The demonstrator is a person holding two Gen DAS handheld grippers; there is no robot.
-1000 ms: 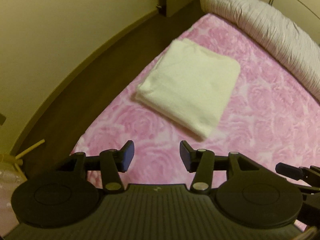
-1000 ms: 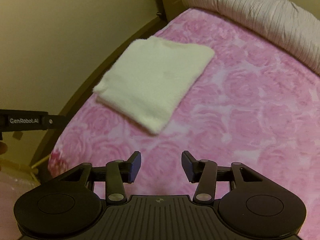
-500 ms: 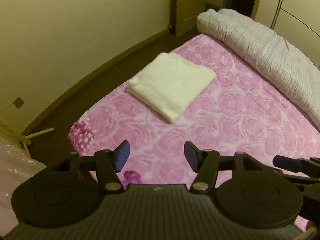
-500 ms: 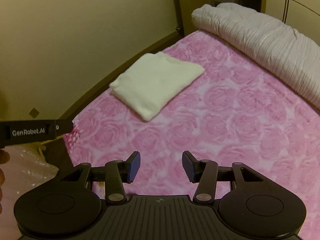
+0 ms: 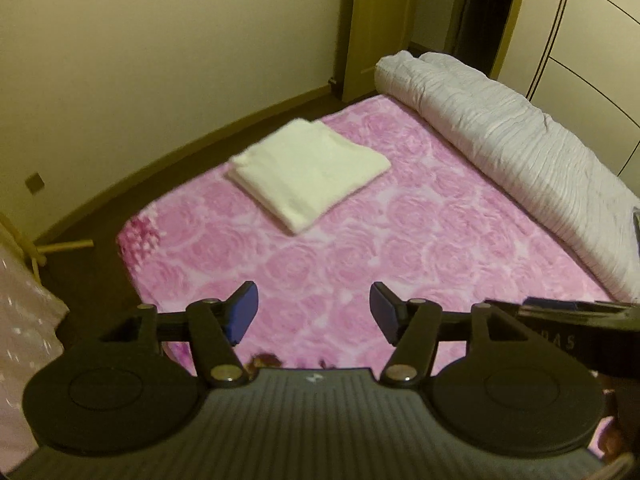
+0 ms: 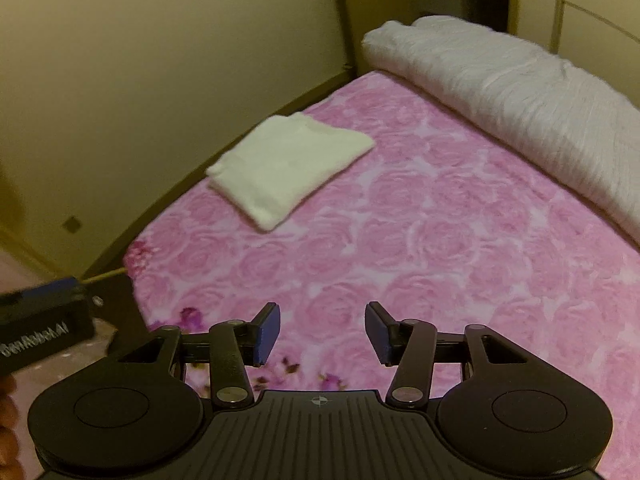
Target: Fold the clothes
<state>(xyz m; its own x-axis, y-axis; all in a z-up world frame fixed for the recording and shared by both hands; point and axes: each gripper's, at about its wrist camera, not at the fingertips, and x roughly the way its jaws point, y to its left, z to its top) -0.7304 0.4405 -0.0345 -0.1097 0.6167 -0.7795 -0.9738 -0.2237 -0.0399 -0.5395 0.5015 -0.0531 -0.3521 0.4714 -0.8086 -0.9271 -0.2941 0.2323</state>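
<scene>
Folded white garment (image 5: 310,178), prob. a towel or top (blurred), lies on pink rose bedspread (image 5: 420,240) nr left edge. L gripper (image 5: 314,314) & R gripper (image 6: 322,334): jaws apart, empty, well clear of it.

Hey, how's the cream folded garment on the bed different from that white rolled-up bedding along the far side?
The cream garment is folded flat into a neat rectangle; the white bedding is bunched into a long, thick roll. The garment looks smooth and small, near the bed's left edge; the bedding is ribbed and crinkled and runs along the whole far side. Both lie on the pink rose blanket, and neither is touched by a gripper.
</scene>
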